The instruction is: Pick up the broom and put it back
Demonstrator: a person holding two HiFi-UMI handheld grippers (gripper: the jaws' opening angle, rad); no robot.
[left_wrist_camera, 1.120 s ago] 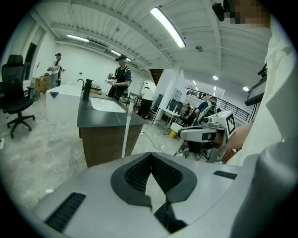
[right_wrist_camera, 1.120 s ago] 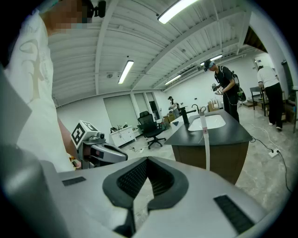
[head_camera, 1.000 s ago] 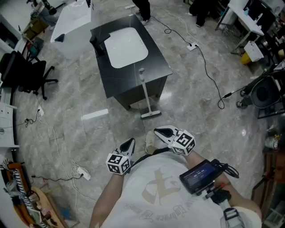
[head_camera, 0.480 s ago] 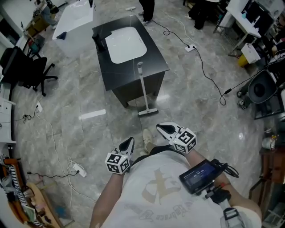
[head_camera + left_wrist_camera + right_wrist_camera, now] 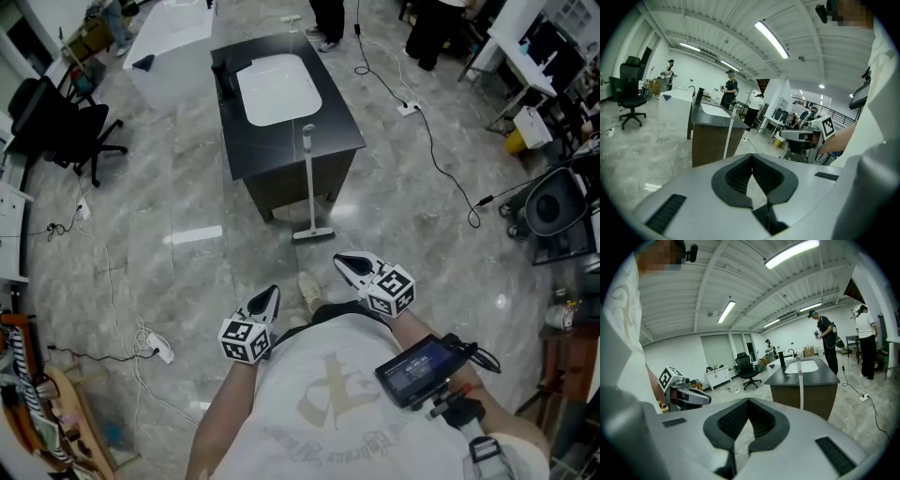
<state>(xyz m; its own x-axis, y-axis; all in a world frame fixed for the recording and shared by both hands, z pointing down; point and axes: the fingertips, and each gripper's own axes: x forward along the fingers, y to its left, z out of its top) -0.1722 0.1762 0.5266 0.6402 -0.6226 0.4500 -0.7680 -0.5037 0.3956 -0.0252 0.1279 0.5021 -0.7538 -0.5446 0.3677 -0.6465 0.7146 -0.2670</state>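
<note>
The broom (image 5: 309, 183) has a white handle and leans upright against the front of a black sink cabinet (image 5: 281, 159); its head (image 5: 312, 234) rests on the floor. The handle also shows in the left gripper view (image 5: 728, 139) and the right gripper view (image 5: 800, 386). My left gripper (image 5: 269, 298) and right gripper (image 5: 345, 263) are held close to my body, well short of the broom. Both point toward the cabinet. Each has its jaws shut with nothing between them, as its own view shows (image 5: 751, 157) (image 5: 748, 402).
A black office chair (image 5: 58, 131) stands at the far left. Cables (image 5: 433, 141) run over the marble floor at the right, and a power strip (image 5: 157, 352) lies at the left. A white table (image 5: 173, 42) and standing people (image 5: 328, 21) are behind the cabinet. Equipment (image 5: 553, 202) lines the right edge.
The cabinet and broom have shifted a little to the right in the head view as I moved. Both grippers stay shut, empty and near my body.
</note>
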